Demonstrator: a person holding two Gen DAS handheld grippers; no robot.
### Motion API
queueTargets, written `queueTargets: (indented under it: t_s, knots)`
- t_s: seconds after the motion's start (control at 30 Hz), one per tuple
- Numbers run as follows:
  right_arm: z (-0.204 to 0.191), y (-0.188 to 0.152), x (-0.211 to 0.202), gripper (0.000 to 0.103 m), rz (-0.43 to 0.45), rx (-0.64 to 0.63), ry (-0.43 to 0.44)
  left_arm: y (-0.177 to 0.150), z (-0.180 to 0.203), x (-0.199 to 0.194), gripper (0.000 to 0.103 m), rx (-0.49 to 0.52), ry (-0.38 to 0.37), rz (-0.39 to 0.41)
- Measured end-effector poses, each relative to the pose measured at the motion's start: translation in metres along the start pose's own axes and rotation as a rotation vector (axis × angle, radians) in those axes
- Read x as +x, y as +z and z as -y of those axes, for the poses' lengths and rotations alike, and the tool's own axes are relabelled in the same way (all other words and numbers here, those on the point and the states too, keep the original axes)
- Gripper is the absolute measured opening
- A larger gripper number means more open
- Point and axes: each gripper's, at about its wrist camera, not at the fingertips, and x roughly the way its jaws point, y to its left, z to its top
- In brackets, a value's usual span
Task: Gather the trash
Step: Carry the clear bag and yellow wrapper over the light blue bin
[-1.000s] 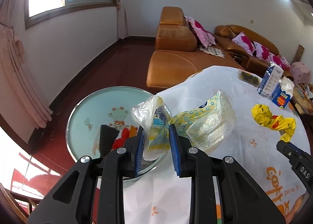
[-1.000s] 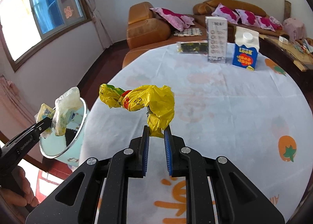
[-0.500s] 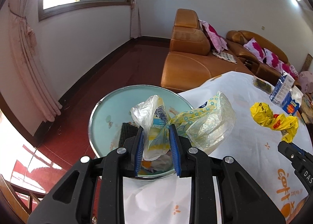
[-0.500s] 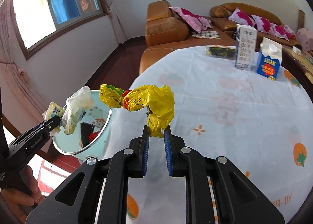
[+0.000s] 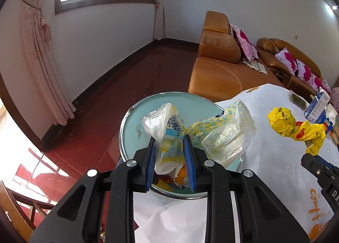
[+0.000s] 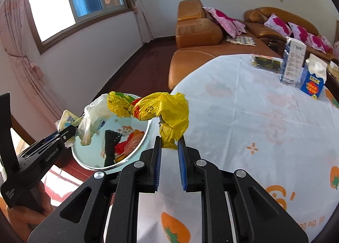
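Observation:
My left gripper [image 5: 169,140] is shut on a crumpled clear bag with yellow and blue print [image 5: 222,130] and holds it over the round pale-blue trash bin [image 5: 148,107]. That bag [image 6: 91,120] and the bin [image 6: 91,158], with trash inside, also show in the right wrist view. My right gripper [image 6: 169,141] is shut on a twisted yellow plastic bag [image 6: 167,111] and holds it above the table's left edge, next to the bin. The yellow bag [image 5: 296,126] shows at the right of the left wrist view.
The table carries a white cloth with orange prints [image 6: 254,115]. At its far side stand a tall blue-white carton [image 6: 293,64], a blue milk carton [image 6: 314,79] and a dark packet [image 6: 266,62]. Orange sofas [image 6: 197,31] lie beyond. The floor is dark red.
Both grippers have moved left with their bags. The left gripper's bag now hangs over the bin's opening, and the yellow bag has come to the table edge beside the bin.

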Motion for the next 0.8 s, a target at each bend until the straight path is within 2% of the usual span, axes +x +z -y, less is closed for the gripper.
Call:
queueTargets:
  t_s: [0.8]
  knots:
    - [-0.043,0.019,0.039,0.017,-0.026,-0.042,0.040,0.004,-0.015,0.034,0.027,-0.049,0.062,-0.043]
